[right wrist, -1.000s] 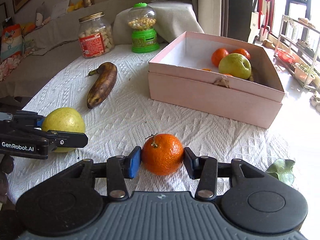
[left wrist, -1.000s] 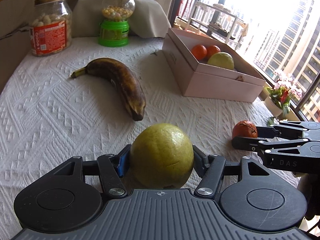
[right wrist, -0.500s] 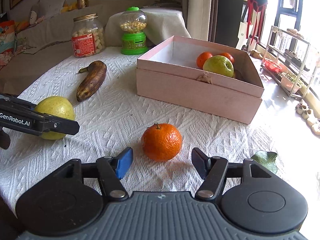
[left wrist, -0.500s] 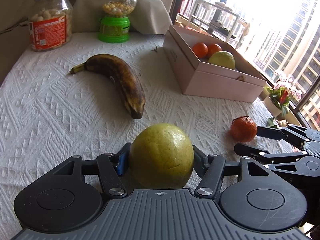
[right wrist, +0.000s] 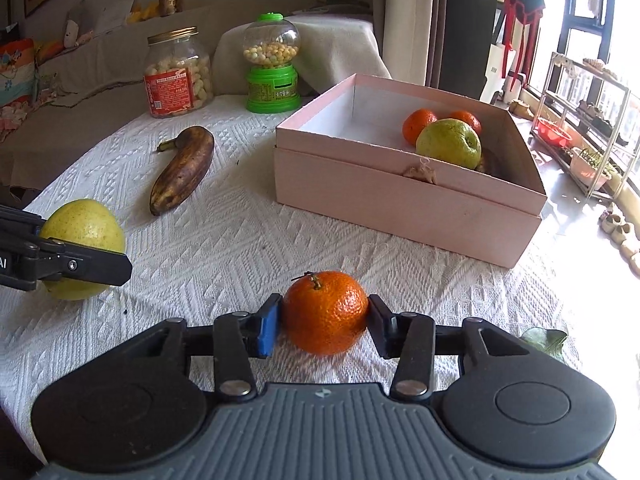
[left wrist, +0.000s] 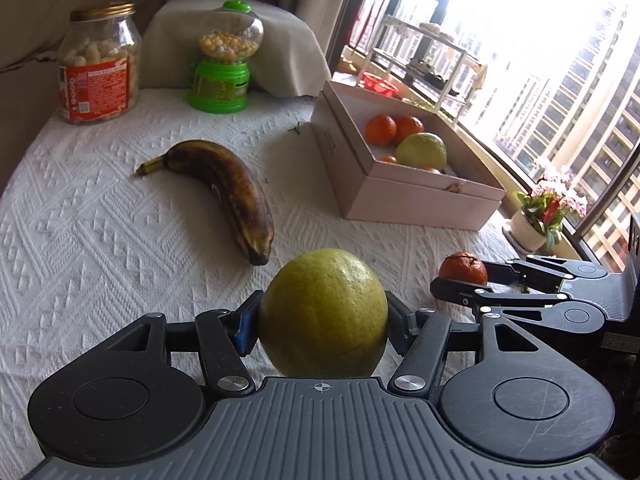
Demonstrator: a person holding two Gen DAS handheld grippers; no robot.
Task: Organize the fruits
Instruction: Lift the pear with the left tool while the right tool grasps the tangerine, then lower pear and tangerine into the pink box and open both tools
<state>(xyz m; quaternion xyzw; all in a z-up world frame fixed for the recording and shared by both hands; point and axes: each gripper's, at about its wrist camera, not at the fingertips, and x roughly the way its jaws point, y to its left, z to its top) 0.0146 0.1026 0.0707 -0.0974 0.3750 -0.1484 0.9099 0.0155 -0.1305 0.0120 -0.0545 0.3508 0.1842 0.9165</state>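
Observation:
My left gripper (left wrist: 323,320) is shut on a large yellow-green pear (left wrist: 320,300), held just above the white cloth. The right wrist view shows that pear (right wrist: 84,228) at far left with a finger of the left gripper (right wrist: 80,264) across it. My right gripper (right wrist: 322,320) is closing its jaws, and both pads touch the tangerine (right wrist: 324,312) that rests on the cloth between them. A brown overripe banana (left wrist: 232,188) lies further back. The pink box (right wrist: 400,200) at the right holds two tangerines (right wrist: 420,124) and a green pear (right wrist: 448,148).
A snack jar (left wrist: 100,68) and a green candy dispenser (left wrist: 224,60) stand at the back of the table. A green leaf (right wrist: 544,340) lies near the right edge. A potted flower (left wrist: 548,208) and a window rack lie beyond the table at the right.
The right gripper opened and backed off the tangerine, then came forward and closed on it again. The left gripper rose a little with the pear.

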